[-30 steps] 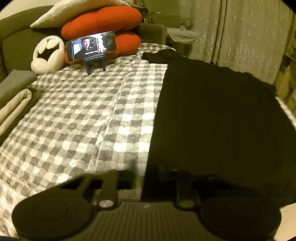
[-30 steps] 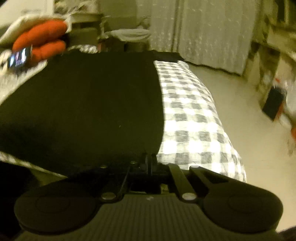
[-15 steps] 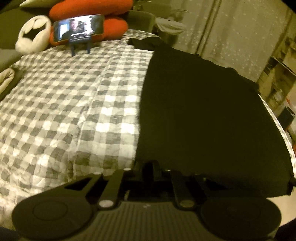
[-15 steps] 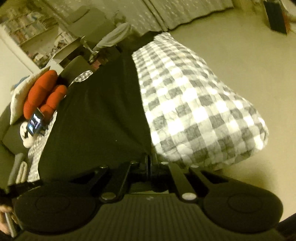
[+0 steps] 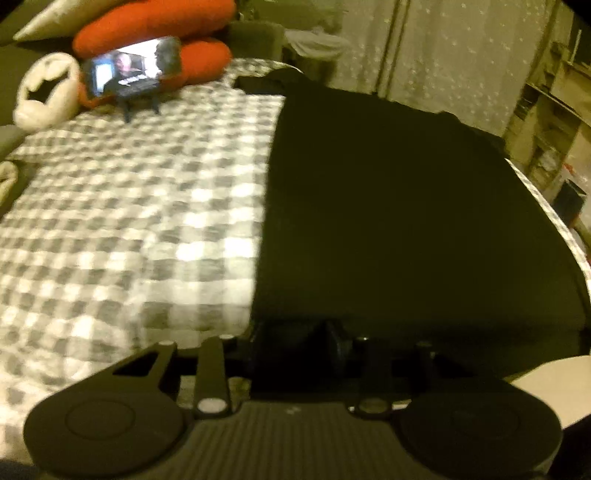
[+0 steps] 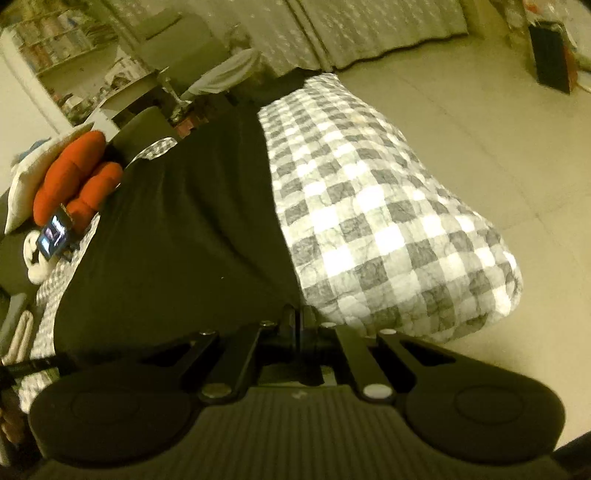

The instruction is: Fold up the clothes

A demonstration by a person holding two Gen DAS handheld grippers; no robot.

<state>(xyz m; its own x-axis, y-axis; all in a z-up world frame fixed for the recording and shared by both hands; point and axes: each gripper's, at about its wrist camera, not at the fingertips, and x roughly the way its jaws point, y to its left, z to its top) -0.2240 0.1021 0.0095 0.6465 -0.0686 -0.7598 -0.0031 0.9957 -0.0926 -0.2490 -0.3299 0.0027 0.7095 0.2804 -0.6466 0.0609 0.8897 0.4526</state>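
1. Plainly, a black garment [image 5: 399,221] lies spread flat on a bed covered with a grey-and-white checked quilt [image 5: 140,206].
2. Seen from the left wrist, the garment fills the right half of the bed, and its long straight edge runs from the near end up toward the far end.
3. Seen from the right wrist, the same garment [image 6: 177,236] covers the left part, with bare quilt [image 6: 369,221] to its right, rounding off at the corner above a pale floor [image 6: 480,122].
4. The left tool [image 5: 328,343] sits at the near hem of the garment, by its left corner; its jaws are opening, dark cloth lies between them, and the blur and the black-on-black leave it unclear whether the pads press on it.
5. The right tool [image 6: 299,325] is clenched tight, its two fingers meeting at the near edge of the garment where cloth meets quilt; whether any fabric is pinched between them cannot be told.
6. At the far end of the bed a phone [image 5: 133,70] stands on a small stand with its screen lit.
7. Behind the phone are red cushions [image 5: 155,26] and a pale pillow [image 5: 55,18].
8. A white plush toy [image 5: 48,92] lies to the left of the phone.
9. Pale curtains [image 5: 443,55] hang beyond the bed.
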